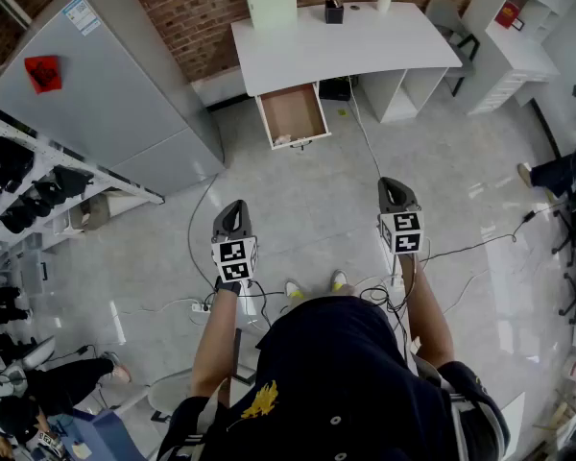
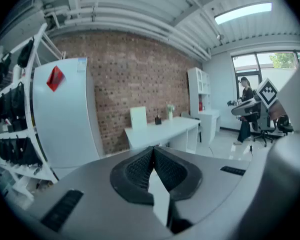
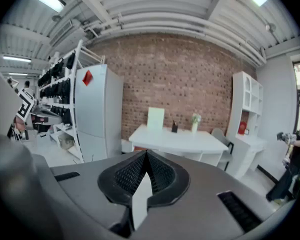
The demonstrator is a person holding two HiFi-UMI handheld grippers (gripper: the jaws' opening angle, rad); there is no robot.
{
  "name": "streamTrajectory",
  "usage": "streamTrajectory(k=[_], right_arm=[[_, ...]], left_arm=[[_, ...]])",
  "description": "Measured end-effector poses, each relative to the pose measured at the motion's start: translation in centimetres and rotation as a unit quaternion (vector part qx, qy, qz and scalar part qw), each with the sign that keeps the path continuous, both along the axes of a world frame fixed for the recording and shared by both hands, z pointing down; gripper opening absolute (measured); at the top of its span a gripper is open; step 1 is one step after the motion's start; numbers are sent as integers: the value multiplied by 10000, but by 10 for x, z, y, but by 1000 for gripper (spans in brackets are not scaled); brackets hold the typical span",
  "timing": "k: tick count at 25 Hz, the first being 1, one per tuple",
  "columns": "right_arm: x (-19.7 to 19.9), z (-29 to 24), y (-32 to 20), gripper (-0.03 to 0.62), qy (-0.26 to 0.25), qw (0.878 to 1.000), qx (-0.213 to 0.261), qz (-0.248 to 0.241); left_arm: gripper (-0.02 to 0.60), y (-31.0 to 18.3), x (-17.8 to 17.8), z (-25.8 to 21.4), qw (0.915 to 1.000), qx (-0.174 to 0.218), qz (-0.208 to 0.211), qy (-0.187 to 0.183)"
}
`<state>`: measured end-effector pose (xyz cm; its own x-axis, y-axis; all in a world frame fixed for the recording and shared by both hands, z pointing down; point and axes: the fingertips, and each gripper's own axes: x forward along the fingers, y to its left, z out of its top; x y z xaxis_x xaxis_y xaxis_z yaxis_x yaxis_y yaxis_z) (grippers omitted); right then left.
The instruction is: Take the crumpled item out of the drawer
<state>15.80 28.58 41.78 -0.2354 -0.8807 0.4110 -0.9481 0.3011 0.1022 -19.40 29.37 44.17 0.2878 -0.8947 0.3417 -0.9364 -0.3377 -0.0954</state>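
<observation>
The white desk (image 1: 346, 41) stands against the brick wall, and its brown drawer (image 1: 292, 113) is pulled open toward me. A small pale crumpled item (image 1: 282, 140) lies at the drawer's near edge. My left gripper (image 1: 232, 206) and right gripper (image 1: 392, 182) hover side by side over the floor, well short of the desk and pointing toward it. Both are shut with nothing between their pads. The left gripper view shows its jaws (image 2: 153, 149) closed tip to tip, with the desk (image 2: 162, 126) far ahead. In the right gripper view the jaws (image 3: 146, 153) are closed too.
A tall grey cabinet (image 1: 106, 84) stands left of the desk, beside a rack of black shoes (image 1: 29, 190). Cables (image 1: 197, 248) trail across the tiled floor. A white shelf unit (image 1: 518, 36) and a chair (image 1: 451, 17) are at the right. People stand at the right edge and lower left.
</observation>
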Motion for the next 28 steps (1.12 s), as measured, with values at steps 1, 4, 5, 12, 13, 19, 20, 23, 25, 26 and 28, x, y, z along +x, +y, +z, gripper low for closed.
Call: streamTrajectory(k=[1, 4, 5, 12, 13, 19, 20, 23, 25, 26, 28], right_arm=[[-7, -22, -6, 25, 62, 9996, 256, -130], [-25, -84, -18, 26, 137, 9942, 982, -425], [-31, -103, -17, 25, 90, 9915, 1212, -468], [-46, -183, -2, 25, 54, 9719, 2207, -820], [-43, -187, -1, 25, 12, 9707, 2265, -808], [-39, -192, 0, 26, 50, 9650, 2386, -1085], [-38, -191, 0, 25, 196, 9627, 2447, -1139], [-29, -183, -4, 26, 564, 9585, 2501, -1247], [-18, -180, -4, 26, 534, 9571, 2520, -1324], [-11, -180, -3, 26, 519, 9556, 2560, -1366], [4, -183, -2, 26, 507, 9525, 2652, -1408]], left_arm=[[17, -11, 9, -27, 9995, 321, 28, -3], [17, -32, 35, -99, 9935, 1131, 82, -56], [18, -33, 42, -118, 9912, 1322, 80, -69], [18, 30, 95, -264, 9538, 2976, 94, 393], [18, 32, 100, -269, 9540, 2979, -2, 329], [19, 25, 113, -258, 9599, 2801, -113, -28], [20, 22, 117, -254, 9619, 2732, -90, -83], [20, 13, 130, -241, 9675, 2526, -66, -77], [20, 8, 140, -233, 9698, 2436, -111, -37], [20, 6, 146, -230, 9704, 2410, -127, -38], [20, 2, 159, -221, 9707, 2393, -62, -184]])
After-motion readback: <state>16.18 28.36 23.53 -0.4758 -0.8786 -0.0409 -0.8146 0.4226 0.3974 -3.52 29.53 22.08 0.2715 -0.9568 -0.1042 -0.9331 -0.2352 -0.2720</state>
